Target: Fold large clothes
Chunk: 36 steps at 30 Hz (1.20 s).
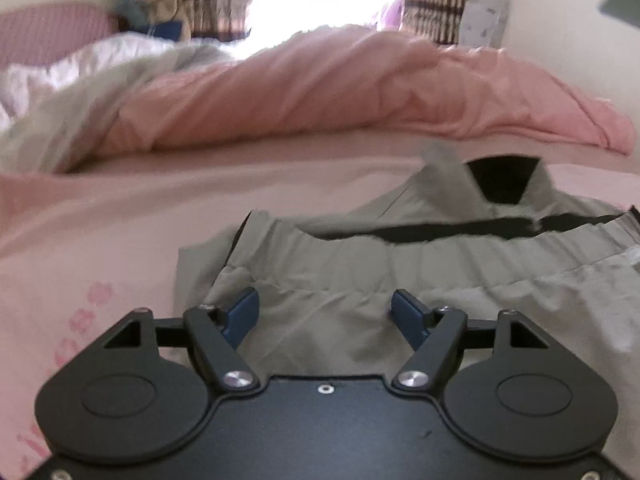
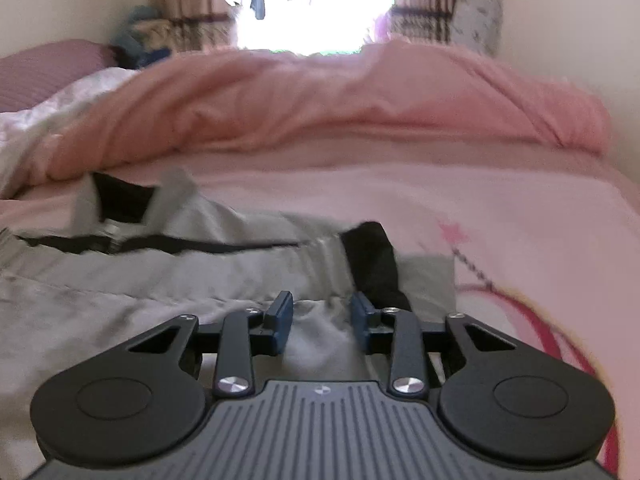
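Note:
A grey jacket (image 1: 440,264) with black lining lies spread on the pink bed sheet; its collar stands up at the far side. In the left wrist view my left gripper (image 1: 324,312) is open, its blue pads (image 1: 242,314) wide apart over the jacket's elastic hem near its left corner. In the right wrist view the jacket (image 2: 120,280) fills the left and middle. My right gripper (image 2: 320,320) is open with a narrower gap, over the hem beside a black fold of lining (image 2: 374,258) at the jacket's right end.
A rumpled pink duvet (image 1: 340,92) lies across the far side of the bed, with a white quilt (image 1: 60,92) and a mauve pillow (image 1: 48,28) at the far left. Curtains and a bright window stand behind. Pink sheet (image 2: 500,208) stretches to the right.

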Motion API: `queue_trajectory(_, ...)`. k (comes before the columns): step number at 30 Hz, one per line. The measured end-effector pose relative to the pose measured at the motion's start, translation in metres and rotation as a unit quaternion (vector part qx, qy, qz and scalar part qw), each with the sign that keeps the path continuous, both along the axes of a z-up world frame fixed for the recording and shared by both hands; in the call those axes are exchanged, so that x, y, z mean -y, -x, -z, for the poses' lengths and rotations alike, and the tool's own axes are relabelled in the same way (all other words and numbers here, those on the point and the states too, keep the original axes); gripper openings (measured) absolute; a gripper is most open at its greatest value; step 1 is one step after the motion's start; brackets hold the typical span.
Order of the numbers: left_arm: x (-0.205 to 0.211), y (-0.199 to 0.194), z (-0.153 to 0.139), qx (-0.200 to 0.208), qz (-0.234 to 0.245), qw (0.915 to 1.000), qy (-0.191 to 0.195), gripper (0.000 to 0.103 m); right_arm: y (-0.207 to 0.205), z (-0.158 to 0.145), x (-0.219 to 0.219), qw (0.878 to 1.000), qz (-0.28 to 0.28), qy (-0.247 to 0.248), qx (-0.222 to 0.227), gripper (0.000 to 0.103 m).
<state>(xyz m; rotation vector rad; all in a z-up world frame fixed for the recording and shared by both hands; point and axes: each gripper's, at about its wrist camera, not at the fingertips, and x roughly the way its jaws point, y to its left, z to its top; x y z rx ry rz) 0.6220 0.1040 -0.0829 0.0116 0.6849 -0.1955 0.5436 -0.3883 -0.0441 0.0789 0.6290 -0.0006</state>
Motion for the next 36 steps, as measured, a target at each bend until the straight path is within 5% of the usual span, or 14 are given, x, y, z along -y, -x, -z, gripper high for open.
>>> queue_trajectory(4, -0.013, -0.015, 0.012, -0.005, -0.003, 0.9991, 0.042, 0.078, 0.003, 0.008, 0.000, 1.000, -0.009, 0.011, 0.017, 0.030)
queue_trajectory(9, -0.010, -0.010, -0.002, -0.018, -0.014, 0.9991, 0.036, 0.075, 0.026, -0.005, 0.003, 1.000, -0.005, 0.006, 0.028, 0.036)
queue_trajectory(15, -0.005, 0.064, -0.027, -0.007, 0.019, 0.9995, 0.026, 0.076, 0.112, -0.025, 0.002, 0.997, -0.030, 0.005, 0.064, 0.038)
queue_trajectory(21, -0.011, 0.134, -0.012, -0.032, 0.027, 0.9979, 0.049, 0.077, 0.174, -0.010, -0.003, 0.998, -0.029, -0.006, 0.048, 0.038)
queue_trajectory(30, -0.015, 0.151, 0.022, -0.023, 0.020, 0.9993, 0.023, 0.079, 0.183, 0.026, 0.017, 1.000, 0.018, 0.002, 0.018, 0.034)
queue_trajectory(36, -0.012, 0.148, 0.007, -0.036, -0.013, 0.9991, 0.017, 0.074, 0.185, 0.006, 0.000, 0.999, 0.047, 0.009, 0.021, 0.033)
